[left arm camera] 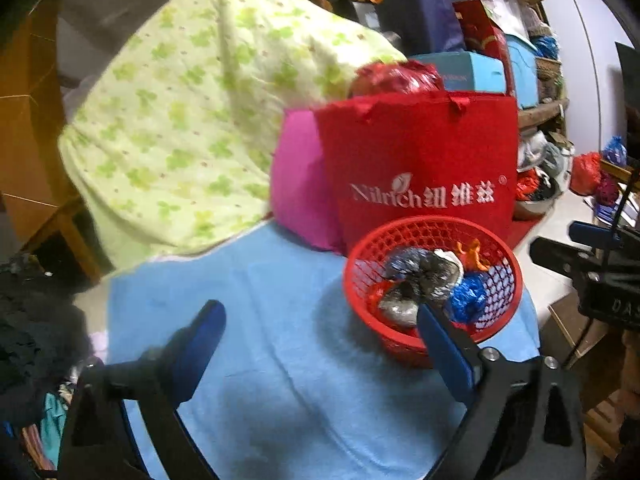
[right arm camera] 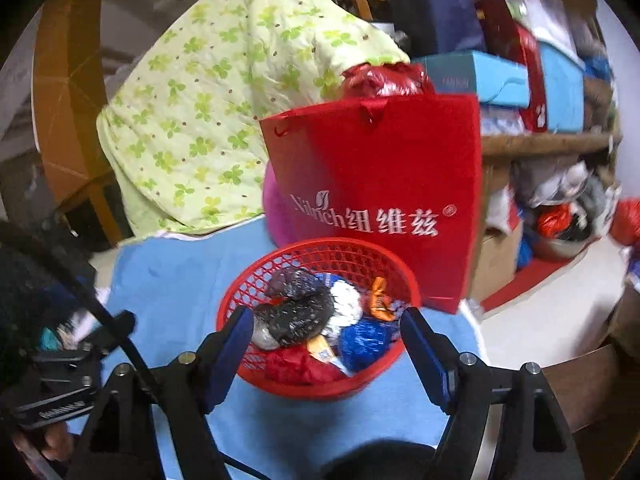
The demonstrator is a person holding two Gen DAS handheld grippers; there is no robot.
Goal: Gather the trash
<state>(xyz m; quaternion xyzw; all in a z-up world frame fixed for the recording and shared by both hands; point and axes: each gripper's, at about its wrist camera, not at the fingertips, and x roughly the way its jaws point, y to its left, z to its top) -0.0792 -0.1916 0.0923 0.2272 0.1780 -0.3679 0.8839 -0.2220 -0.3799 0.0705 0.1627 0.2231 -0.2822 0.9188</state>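
A red mesh basket [right arm camera: 320, 245] stands on a blue cloth [right arm camera: 168, 280]. It holds crumpled trash: a black bag [right arm camera: 296, 316], a blue wrapper [right arm camera: 364, 340], a white wad [right arm camera: 344, 300], an orange scrap [right arm camera: 378, 300] and red plastic [right arm camera: 300, 366]. My right gripper [right arm camera: 326, 316] hovers just in front of the basket, open, with nothing pinched between its fingers. In the left wrist view the basket [left arm camera: 432, 225] sits to the right of my left gripper [left arm camera: 318, 312]. That gripper is wide open over bare cloth, and its right finger [left arm camera: 440, 340] overlaps the basket's near rim.
Behind the basket stands a red paper bag [left arm camera: 420, 152] with white lettering, beside a pink cushion [left arm camera: 296, 184] and a green clover quilt [left arm camera: 192, 112]. Cluttered shelves with boxes and bags [right arm camera: 560, 80] fill the right. White floor [right arm camera: 540, 320] lies beside the cloth.
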